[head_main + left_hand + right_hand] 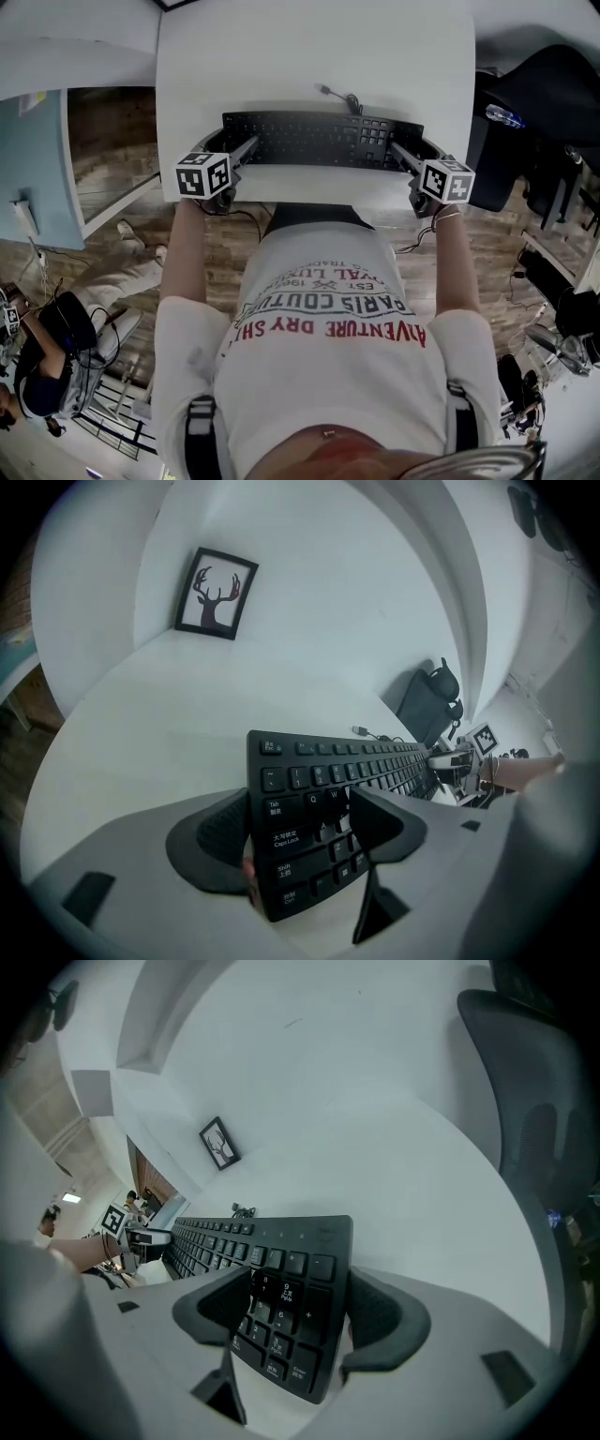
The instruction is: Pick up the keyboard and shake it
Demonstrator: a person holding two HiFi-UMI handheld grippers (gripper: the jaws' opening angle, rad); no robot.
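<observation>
**White desk, keyboard clamped at both ends, shake not visibly under way**

White desk (309,56) is filling most of the head view, matte and bare. Wood-plank floor (112,141) is showing off its left edge.

Status:
- Grasp is looking done. The left gripper (246,148) is biting the Tab/Caps Lock end of the keyboard (314,139) and the right gripper (398,150) is biting the numpad end.
- In the left gripper view, the left gripper (300,841) is closing on the board across its thickness: one jaw is lying over the keys, the other is sitting behind the underside. The right gripper (295,1312) is doing the same on its end. Neither is showing slack at the pads.
- Keyboard (337,780) is sitting over the near half of the desk, spanning between the two tools and tilting relative to the desktop in both gripper views. Whether it's clear of the surface, I can't tell.
- Left to do, as I'm reading it: confirm the lift, then the shake itself.

Materials:
- Keyboard (234,1237) is a thin, flat, black rigid plastic slab with low-profile keys and white legends.
- Its cable (342,97) is trailing loose off the back edge and ending in a plug on the desk, so it's probably going to swing.
- Jaw pads are black, curved and finely dimpled, looking rubbery. Gripper bodies are grey plastic.
</observation>
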